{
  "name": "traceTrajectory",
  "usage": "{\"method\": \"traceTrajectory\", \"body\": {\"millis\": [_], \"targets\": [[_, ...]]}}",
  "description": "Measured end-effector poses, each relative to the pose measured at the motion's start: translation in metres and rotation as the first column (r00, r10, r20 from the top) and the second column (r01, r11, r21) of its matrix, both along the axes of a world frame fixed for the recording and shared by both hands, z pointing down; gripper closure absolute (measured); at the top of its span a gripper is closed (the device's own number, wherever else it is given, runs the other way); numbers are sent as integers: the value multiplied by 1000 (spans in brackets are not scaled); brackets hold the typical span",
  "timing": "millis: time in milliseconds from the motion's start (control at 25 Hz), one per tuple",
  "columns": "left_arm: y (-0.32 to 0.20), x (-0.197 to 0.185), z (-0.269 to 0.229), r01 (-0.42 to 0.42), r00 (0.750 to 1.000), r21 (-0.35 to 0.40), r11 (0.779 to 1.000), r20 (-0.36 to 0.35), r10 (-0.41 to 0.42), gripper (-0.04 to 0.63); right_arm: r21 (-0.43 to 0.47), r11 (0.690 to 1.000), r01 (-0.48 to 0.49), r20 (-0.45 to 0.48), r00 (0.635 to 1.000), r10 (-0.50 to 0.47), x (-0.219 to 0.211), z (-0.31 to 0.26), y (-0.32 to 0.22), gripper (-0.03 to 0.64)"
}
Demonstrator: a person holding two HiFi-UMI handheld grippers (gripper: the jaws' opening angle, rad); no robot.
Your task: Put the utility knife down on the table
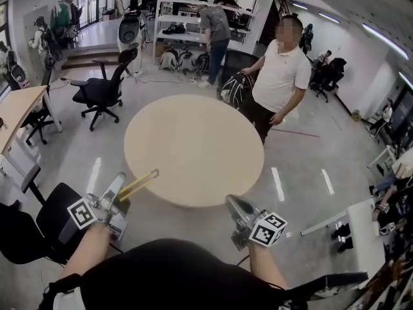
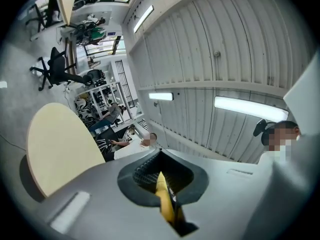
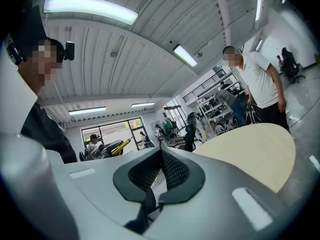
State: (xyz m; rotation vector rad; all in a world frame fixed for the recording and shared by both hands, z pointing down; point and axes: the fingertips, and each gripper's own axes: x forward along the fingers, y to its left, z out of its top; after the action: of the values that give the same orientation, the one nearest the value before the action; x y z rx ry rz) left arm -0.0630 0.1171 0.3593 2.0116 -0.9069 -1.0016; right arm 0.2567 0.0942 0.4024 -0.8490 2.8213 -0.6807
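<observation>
Utility knife [image 1: 138, 183] is pinched in your left gripper [image 1: 120, 185], not yet down on the table [image 1: 193, 141]. Your right gripper [image 1: 232, 204] is pressed together, empty.

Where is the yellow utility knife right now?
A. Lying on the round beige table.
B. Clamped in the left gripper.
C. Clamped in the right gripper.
B: the left gripper is shut on the yellow utility knife; the round beige table is bare.

A person in a white shirt [image 1: 282, 76] stands on the floor [image 1: 303, 166]; a black office chair [image 1: 103, 90] sits well apart.
</observation>
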Motion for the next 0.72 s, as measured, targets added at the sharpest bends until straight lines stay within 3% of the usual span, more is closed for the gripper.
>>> {"method": "traceTrajectory", "body": {"millis": [360, 520, 720], "targets": [[-88, -40, 21, -69, 995, 9, 998, -72, 69, 598, -17, 997, -69, -62, 996, 68, -38, 13, -61, 603], [-151, -73, 21, -133, 984, 15, 991, -121, 134, 598, -5, 993, -120, -78, 990, 120, -78, -2, -102, 603], [-221, -112, 15, -197, 972, 22, 980, -124, 198, 598, 14, 988, -153, -100, 983, 154, -131, -15, -153, 603]]}}
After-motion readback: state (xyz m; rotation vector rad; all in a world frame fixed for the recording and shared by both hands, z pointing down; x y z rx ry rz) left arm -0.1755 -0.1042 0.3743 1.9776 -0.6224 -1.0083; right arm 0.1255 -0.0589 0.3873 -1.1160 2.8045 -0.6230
